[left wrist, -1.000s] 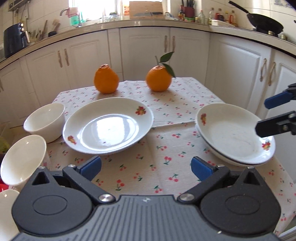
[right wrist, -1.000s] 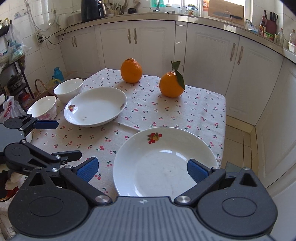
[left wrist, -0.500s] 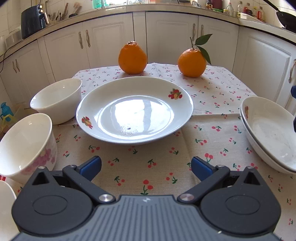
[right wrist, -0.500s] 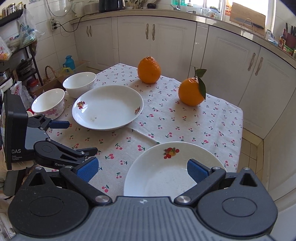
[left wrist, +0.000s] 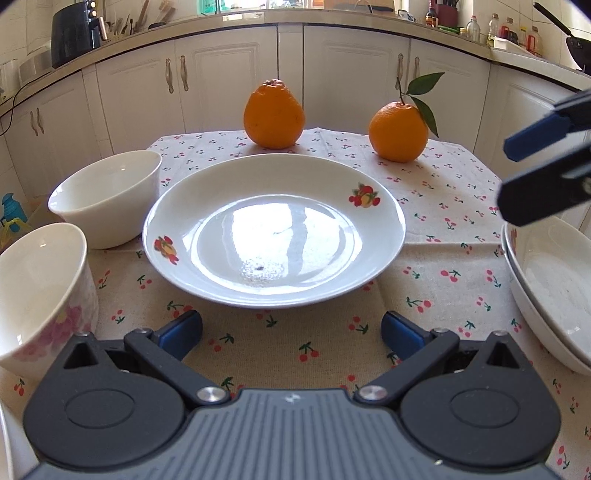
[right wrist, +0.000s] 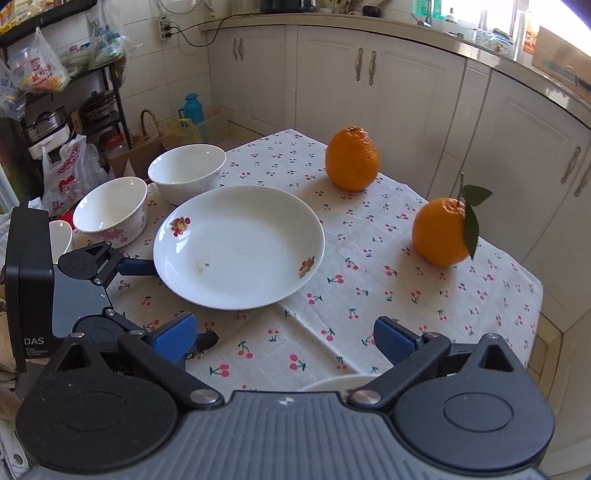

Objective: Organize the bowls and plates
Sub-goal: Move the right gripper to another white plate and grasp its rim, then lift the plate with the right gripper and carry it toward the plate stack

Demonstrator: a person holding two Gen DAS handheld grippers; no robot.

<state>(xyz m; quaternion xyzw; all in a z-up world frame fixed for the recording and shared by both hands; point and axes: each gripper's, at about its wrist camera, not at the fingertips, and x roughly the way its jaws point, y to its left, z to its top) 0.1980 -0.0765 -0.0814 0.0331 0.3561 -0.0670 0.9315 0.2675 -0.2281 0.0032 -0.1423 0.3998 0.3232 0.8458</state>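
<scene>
Glossy glazed ceramic plate point(left wrist: 273, 229) on matt woven cherry-print cloth point(left wrist: 436, 280).

White cabinets point(left wrist: 288, 74) under a pale counter point(left wrist: 258, 16) curve ahead; a cluttered metal shelf point(right wrist: 55, 110) stands far left.

Left wrist view: set low over the near edge of the tabletop point(left wrist: 332, 354), facing the far cabinets, close behind the fruit-print plate point(left wrist: 273, 229).

Right wrist view: set higher at the right side, angled down and leftward across the tabletop point(right wrist: 369, 295), farther from the fruit-print plate point(right wrist: 238, 245).

Shared: that plate, the plain orange point(left wrist: 274, 114) point(right wrist: 352, 158), the leafed orange point(left wrist: 399, 133) point(right wrist: 441, 232), two bowls, the cherry-print cloth point(left wrist: 436, 184) point(right wrist: 406, 288).
</scene>
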